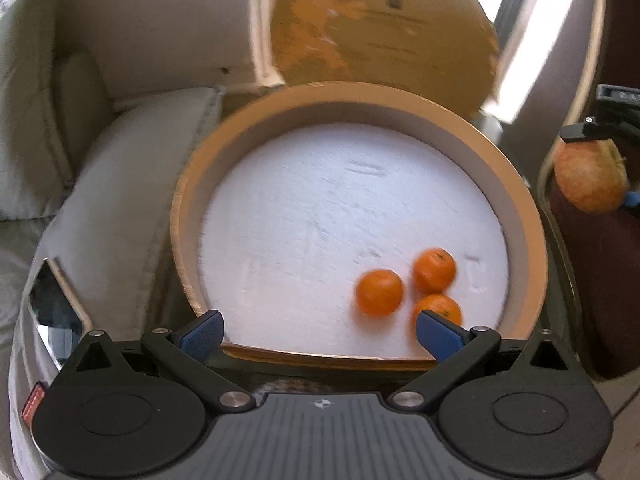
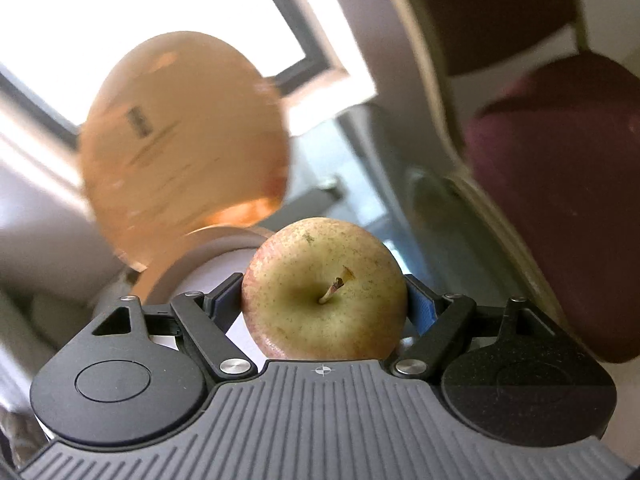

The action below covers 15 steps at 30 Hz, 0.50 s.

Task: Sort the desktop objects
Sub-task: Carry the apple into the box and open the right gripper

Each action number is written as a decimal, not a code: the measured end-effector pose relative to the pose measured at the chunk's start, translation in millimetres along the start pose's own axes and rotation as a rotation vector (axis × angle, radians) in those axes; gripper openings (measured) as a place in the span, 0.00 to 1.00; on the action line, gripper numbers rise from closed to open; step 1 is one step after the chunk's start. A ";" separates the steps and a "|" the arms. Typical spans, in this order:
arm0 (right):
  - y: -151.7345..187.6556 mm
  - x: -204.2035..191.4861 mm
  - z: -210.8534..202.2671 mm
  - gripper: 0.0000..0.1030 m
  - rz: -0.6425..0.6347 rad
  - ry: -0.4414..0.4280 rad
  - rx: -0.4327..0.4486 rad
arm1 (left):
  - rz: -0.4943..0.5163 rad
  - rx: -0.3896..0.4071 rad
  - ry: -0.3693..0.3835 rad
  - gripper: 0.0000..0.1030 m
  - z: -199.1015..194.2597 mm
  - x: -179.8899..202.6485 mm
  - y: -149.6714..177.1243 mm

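Observation:
A round brown box (image 1: 524,216) with a white floor stands open in the left wrist view. Three small oranges (image 1: 379,292) lie together at its near right. My left gripper (image 1: 320,330) hovers open over the box's near rim, holding nothing. My right gripper (image 2: 324,300) is shut on a yellow-red apple (image 2: 324,288), stem toward the camera. The same apple (image 1: 590,178) shows at the right edge of the left wrist view, clamped by the right gripper's black fingers (image 1: 580,130), to the right of the box.
The box's round brown lid (image 1: 380,28) leans upright behind the box, and the lid (image 2: 180,148) also shows in the right wrist view. Pale cushions (image 1: 132,168) lie left. A phone (image 1: 56,320) lies at the near left. A dark red chair (image 2: 560,180) is on the right.

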State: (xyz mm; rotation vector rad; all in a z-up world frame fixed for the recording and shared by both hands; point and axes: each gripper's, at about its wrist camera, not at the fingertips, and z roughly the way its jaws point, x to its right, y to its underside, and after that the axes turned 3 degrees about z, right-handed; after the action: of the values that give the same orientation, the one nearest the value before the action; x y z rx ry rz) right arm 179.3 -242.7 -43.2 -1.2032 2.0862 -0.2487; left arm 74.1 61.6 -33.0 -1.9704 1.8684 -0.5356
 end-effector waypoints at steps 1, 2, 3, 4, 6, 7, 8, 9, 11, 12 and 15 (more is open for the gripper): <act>3.2 -10.3 -0.1 0.80 -0.024 -0.012 -0.010 | -0.015 0.006 -0.008 0.99 -1.3 -6.4 -0.1; 6.5 -20.6 0.1 0.80 -0.047 -0.024 -0.021 | -0.029 0.012 -0.016 0.99 -2.6 -12.8 -0.3; 10.5 -31.3 2.5 0.80 -0.071 -0.036 -0.036 | -0.043 0.015 -0.024 0.99 -3.3 -19.2 0.2; 15.9 -44.4 6.8 0.80 -0.102 -0.048 -0.055 | -0.056 0.017 -0.033 0.99 -3.6 -25.5 1.0; 28.5 -66.6 16.1 0.80 -0.158 -0.058 -0.085 | -0.081 0.014 -0.045 0.99 -2.8 -36.4 3.1; 35.3 -76.0 21.4 0.80 -0.181 -0.059 -0.100 | -0.093 0.012 -0.051 0.99 -2.3 -41.6 4.3; 42.2 -85.2 26.8 0.80 -0.204 -0.060 -0.113 | -0.105 0.010 -0.057 0.99 -1.8 -46.9 5.4; 49.2 -94.6 34.1 0.80 -0.225 -0.062 -0.133 | -0.117 0.007 -0.064 0.99 -1.3 -52.1 6.6; 61.5 -110.1 48.0 0.80 -0.264 -0.066 -0.170 | -0.127 -0.002 -0.065 0.99 1.1 -57.9 9.0; 68.9 -116.6 54.7 0.80 -0.281 -0.067 -0.187 | -0.130 -0.008 -0.065 0.99 2.4 -60.4 10.3; 87.7 -135.1 75.2 0.80 -0.342 -0.068 -0.236 | -0.138 -0.022 -0.062 0.99 6.0 -66.3 13.5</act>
State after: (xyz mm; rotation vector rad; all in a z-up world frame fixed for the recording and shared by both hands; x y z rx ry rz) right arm 212.0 -71.0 -76.0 -1.6871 1.8812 -0.1161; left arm 62.4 127.2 -46.4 -2.1164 1.7172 -0.4886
